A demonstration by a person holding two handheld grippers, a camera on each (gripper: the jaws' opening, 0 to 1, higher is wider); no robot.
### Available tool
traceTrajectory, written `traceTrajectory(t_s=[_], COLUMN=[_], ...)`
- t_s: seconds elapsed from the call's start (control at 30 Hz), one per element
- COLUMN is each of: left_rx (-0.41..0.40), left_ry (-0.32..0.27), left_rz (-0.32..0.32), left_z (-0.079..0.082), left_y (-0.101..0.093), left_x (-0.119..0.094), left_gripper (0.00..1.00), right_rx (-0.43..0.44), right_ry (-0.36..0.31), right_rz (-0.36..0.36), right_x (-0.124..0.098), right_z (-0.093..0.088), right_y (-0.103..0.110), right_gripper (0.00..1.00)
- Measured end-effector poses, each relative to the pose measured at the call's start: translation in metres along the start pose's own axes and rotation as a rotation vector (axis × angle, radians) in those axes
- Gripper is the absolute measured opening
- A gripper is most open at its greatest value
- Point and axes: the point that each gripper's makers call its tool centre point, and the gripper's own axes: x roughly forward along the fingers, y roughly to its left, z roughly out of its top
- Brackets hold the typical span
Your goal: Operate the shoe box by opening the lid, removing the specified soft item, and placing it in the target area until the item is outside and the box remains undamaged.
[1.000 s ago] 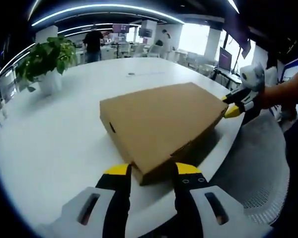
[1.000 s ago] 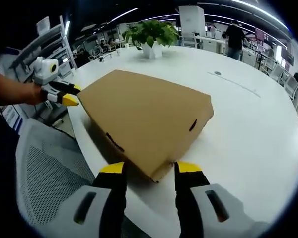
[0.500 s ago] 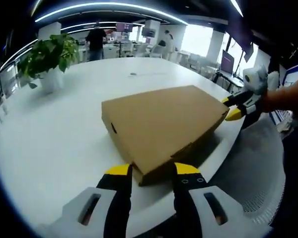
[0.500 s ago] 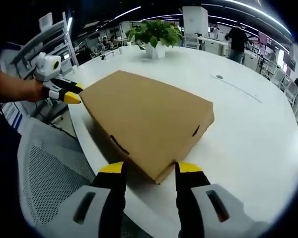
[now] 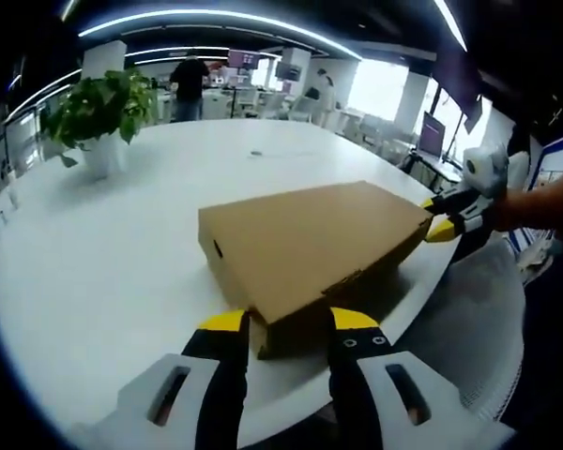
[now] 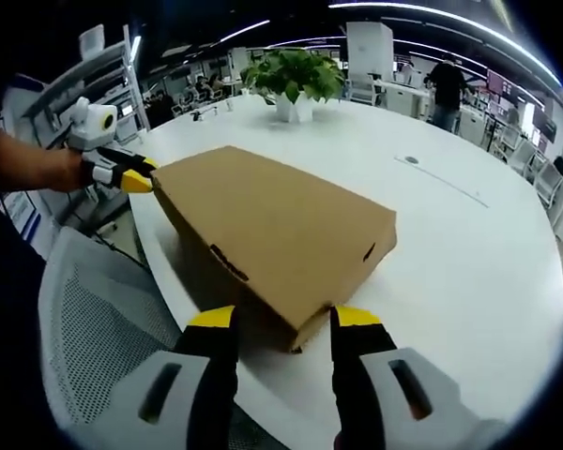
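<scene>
I stand at the near edge of the round white table [image 5: 122,253] with the cardboard shoe box [image 5: 305,239] lying close to that edge, its lid down or at most barely raised. My left gripper [image 5: 283,323] straddles one near corner of the box with its jaws spread and nothing clamped between them. My right gripper [image 6: 282,321] does the same at the other near corner, jaws apart and released; it also shows in the left gripper view as yellow tips [image 5: 441,217] at the far right corner.

The soft item is inside, hidden, so I cannot tell how it sits.

The main risk, as I judge it, is the box's place: it rests near the rim, above a mesh office chair [image 6: 94,337]. If I lift the lid by pushing forward unevenly, the box may swivel or slide off the table. If I close hard on a corner, the thin cardboard may crease or tear, which fails the undamaged condition. If only one side of the lid rises, the lid may twist and bind on the base, dragging the whole box up with it. A potted plant [image 6: 296,80] stands well apart across the table, out of harm's way.
</scene>
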Motion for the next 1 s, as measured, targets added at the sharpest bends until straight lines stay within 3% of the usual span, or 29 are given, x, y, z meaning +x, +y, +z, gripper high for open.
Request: traceTrajectory(t_s=[0.63, 1.0], left_rx=[-0.034, -0.044], left_ry=[-0.043, -0.1], left_rz=[0.011, 0.02], left_z=[0.025, 0.048], left_y=[-0.008, -0.01], left_x=[-0.013, -0.019], left_gripper=[0.31, 0.33], right_rx=[-0.068, -0.098], right_ry=[-0.044, -0.106], right_rz=[-0.017, -0.065], right_x=[-0.013, -0.021], right_z=[0.015, 0.035], right_y=[-0.002, -0.011], right_gripper=[0.34, 0.3])
